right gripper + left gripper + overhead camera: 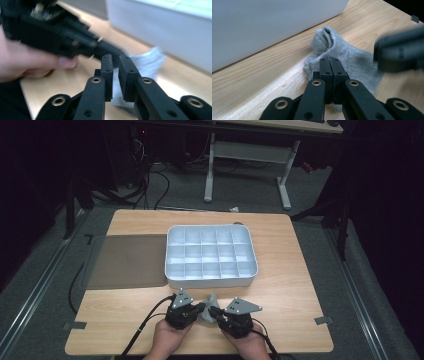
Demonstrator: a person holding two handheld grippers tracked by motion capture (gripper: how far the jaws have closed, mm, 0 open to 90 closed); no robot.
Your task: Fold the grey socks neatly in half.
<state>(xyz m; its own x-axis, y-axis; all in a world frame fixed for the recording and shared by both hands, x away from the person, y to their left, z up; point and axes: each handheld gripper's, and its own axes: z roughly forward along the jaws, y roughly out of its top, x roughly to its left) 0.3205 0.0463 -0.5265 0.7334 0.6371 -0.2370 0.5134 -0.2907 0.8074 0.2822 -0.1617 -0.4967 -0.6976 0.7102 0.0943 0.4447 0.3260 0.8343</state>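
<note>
Lying on the wooden bench [125,320] just in front of the white compartmented plastic tray [211,255], the small grey knitted sock [352,58] is pinched by the clenched left hand-held gripper [329,60]. The right hand-held gripper [115,58] has its jaws slightly parted around a strip of the sock, pad contact unclear.

Grey ribbed sock [342,53], crumpled, lying on the wooden table [300,285] just in front of the white compartment tray [210,281]. One end bunches upward into a raised fold nearest the tray wall; the remainder spreads flatter across the tabletop, lying between the two grippers.
</note>
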